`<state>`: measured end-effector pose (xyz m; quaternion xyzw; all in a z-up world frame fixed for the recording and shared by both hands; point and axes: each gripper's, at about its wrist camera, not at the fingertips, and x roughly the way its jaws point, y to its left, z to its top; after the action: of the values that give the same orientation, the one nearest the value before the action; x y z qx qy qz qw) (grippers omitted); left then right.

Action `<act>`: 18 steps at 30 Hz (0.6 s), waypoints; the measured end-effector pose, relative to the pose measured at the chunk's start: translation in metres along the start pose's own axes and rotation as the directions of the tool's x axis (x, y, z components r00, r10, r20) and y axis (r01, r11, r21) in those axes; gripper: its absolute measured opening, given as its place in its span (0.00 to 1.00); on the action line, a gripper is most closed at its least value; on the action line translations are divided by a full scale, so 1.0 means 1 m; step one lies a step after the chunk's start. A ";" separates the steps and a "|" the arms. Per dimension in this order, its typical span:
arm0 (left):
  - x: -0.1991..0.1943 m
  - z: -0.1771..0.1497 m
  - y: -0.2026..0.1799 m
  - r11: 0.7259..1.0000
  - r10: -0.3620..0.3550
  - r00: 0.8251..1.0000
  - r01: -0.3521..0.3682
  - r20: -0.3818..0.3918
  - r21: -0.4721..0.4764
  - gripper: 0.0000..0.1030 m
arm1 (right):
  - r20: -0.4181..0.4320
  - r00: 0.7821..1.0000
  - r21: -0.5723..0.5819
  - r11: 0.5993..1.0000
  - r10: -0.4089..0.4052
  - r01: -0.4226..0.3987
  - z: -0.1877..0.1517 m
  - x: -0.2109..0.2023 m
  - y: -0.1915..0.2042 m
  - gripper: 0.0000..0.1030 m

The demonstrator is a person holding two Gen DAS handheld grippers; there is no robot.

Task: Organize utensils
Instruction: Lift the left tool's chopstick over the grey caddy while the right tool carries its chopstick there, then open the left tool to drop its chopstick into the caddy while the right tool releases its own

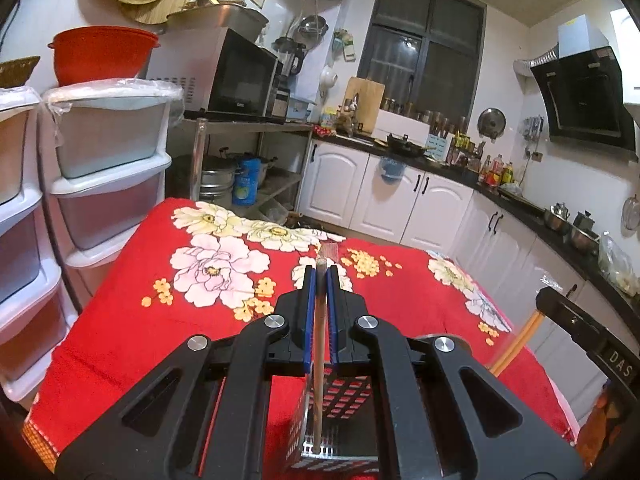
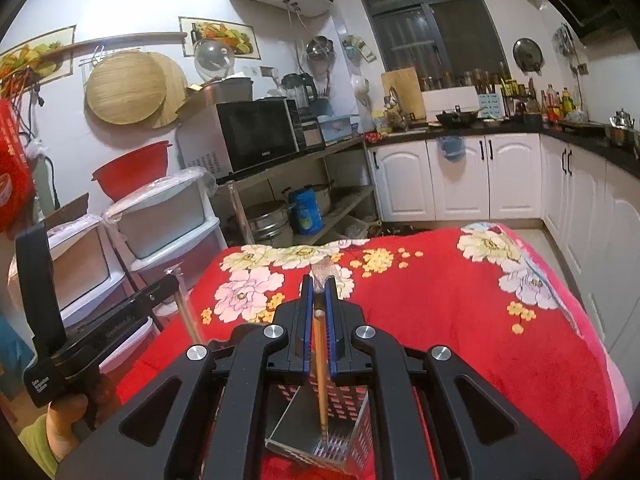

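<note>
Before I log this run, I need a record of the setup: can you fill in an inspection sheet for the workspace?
Surface: table under a red floral cloth.
Job's things: perforated metal utensil holder; one chopstick and another chopstick, both upright over the holder.
Clutter: nothing seen on the cloth.
Grippers: left claw shut on one chopstick, right claw shut on the other.
Cables: nothing seen near the table.
Surroundings: plastic drawers, microwave, white cabinets.

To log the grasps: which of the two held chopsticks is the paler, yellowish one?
The right gripper holds it: its chopstick is light yellow-orange, while the chopstick in the left gripper is darker, dull brown. Both point down into the perforated metal holder.
</note>
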<state>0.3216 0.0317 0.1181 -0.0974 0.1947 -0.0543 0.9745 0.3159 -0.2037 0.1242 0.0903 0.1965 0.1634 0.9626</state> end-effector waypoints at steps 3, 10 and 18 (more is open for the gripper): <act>0.000 -0.004 0.000 1.000 0.004 1.000 -0.004 -0.014 0.008 0.01 | -0.006 1.000 0.004 1.000 -0.006 0.006 -0.003 -0.002 -0.001 0.06; -0.003 -0.008 0.003 1.000 0.012 0.999 -0.012 -0.050 -0.002 0.01 | -0.022 0.999 0.005 1.000 -0.023 0.023 -0.006 -0.010 -0.003 0.21; -0.009 -0.016 0.005 1.000 0.024 0.995 -0.024 -0.093 -0.005 0.14 | -0.029 0.999 -0.012 0.999 -0.043 0.043 -0.012 -0.021 -0.002 0.36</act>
<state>0.3076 0.0350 0.1055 -0.0956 0.2410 -0.0465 0.9647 0.2934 -0.2115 0.1202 0.0779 0.2116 0.1450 0.9634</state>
